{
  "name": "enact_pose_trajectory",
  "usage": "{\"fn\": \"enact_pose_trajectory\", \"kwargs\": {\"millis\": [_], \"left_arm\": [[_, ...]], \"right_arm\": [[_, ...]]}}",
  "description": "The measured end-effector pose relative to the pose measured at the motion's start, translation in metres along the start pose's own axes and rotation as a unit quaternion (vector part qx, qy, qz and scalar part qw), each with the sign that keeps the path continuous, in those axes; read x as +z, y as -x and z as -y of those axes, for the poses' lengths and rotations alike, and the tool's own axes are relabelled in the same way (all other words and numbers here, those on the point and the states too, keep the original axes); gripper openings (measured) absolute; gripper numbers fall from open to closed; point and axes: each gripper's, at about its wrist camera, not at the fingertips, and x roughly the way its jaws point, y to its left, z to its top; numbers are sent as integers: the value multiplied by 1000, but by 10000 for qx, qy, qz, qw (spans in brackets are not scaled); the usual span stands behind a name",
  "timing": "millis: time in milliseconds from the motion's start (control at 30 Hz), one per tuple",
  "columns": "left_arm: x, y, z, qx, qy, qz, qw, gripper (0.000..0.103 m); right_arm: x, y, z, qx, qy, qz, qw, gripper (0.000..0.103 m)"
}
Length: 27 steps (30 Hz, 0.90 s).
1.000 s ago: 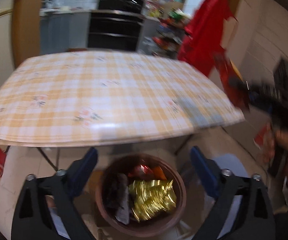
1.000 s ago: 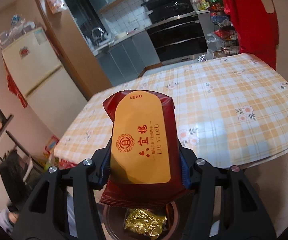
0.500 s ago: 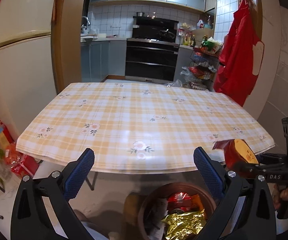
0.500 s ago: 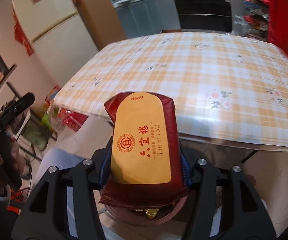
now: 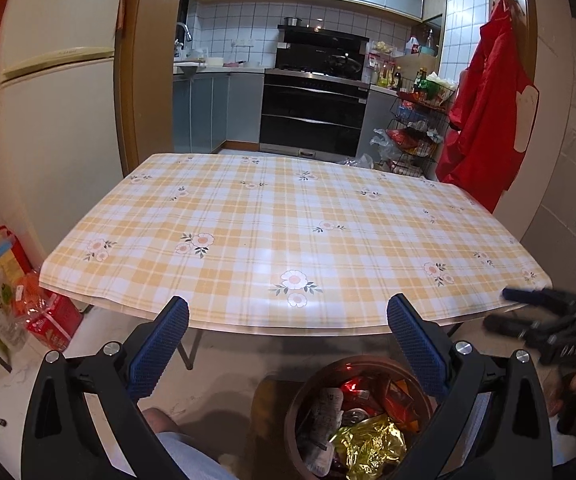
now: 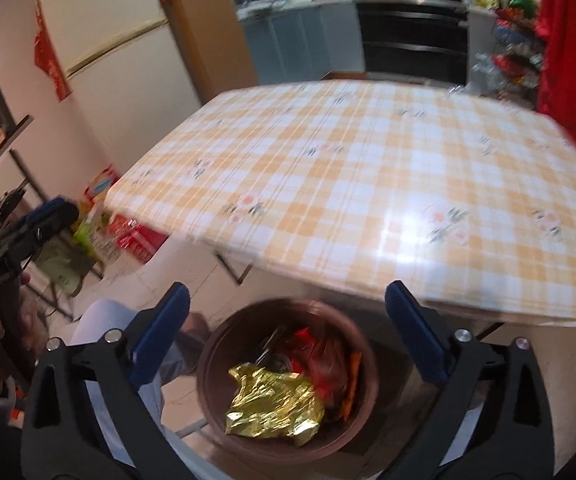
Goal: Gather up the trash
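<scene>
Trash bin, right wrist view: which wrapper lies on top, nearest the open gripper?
The crumpled gold foil wrapper, lying uppermost at the front of the trash bin; the red wrappers sit behind, partly beneath it.

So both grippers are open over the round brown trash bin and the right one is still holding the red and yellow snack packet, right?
Not quite. In the right wrist view the right gripper has open, empty jaws above the round brown trash bin. The left gripper is open too.

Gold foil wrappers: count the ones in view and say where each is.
1. The gold foil wrapper lies crumpled on top inside the brown trash bin, below the table edge. Others may be buried under it.
</scene>
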Motion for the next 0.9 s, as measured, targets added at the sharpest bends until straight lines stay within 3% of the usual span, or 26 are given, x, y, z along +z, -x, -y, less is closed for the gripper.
{"fn": "enact_pose_trajectory", "kwargs": {"millis": [200,400,900], "left_arm": [[22,20,11,-39,-175,260,9995,97],[52,49,32,-91,-532,677,9962,97],[102,113,75,-383,-1107,1545,9810,97]], "right_arm": [[31,52,-3,-606,52,822,9948,97],[56,102,-8,-761,140,1395,9872,97],[79,180,-27,-1450,177,1960,9697,97]]}}
